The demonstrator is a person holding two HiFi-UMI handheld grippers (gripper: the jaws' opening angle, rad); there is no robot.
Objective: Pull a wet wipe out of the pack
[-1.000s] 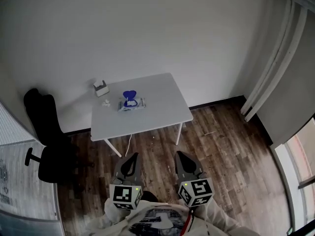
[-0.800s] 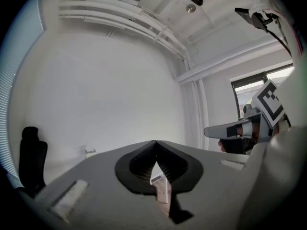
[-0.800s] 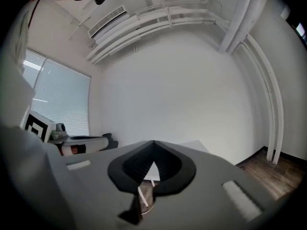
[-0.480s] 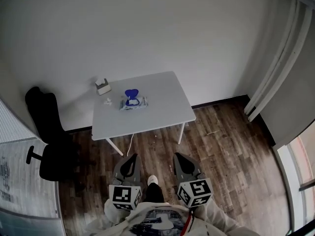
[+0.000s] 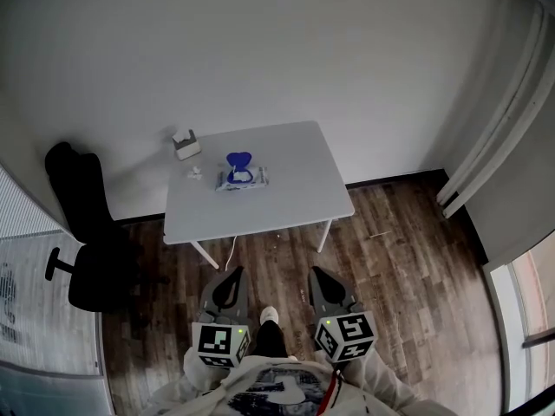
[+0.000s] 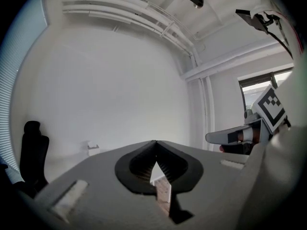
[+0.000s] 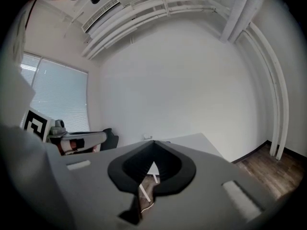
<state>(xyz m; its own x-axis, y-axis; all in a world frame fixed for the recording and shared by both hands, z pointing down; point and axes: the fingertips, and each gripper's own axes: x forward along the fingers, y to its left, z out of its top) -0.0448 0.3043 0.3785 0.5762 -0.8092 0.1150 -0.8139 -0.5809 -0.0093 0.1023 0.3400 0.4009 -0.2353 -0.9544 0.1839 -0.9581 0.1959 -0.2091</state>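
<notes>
The wet wipe pack [image 5: 241, 178] lies on the white table [image 5: 295, 180], left of its middle, with its blue lid [image 5: 238, 159] flipped up. Both grippers hang low in the head view, well short of the table and over the wooden floor. My left gripper [image 5: 235, 273] is shut with nothing in it, and its jaws meet at the tip in the left gripper view [image 6: 155, 143]. My right gripper [image 5: 316, 272] is shut and empty too, with its jaws closed to a point in the right gripper view [image 7: 154, 142]. Each gripper view shows only the table's edge; the pack is hidden.
A small white box [image 5: 184, 144] stands at the table's back left corner, with a small white scrap [image 5: 195, 172] near it. A black office chair [image 5: 82, 232] stands left of the table. A wall lies behind, and a curtain and window [image 5: 512, 146] are at the right.
The table and pack have slid lower and nearer in the head view as the person steps toward them. A shoe now shows between the grippers. Both grippers stay shut.
</notes>
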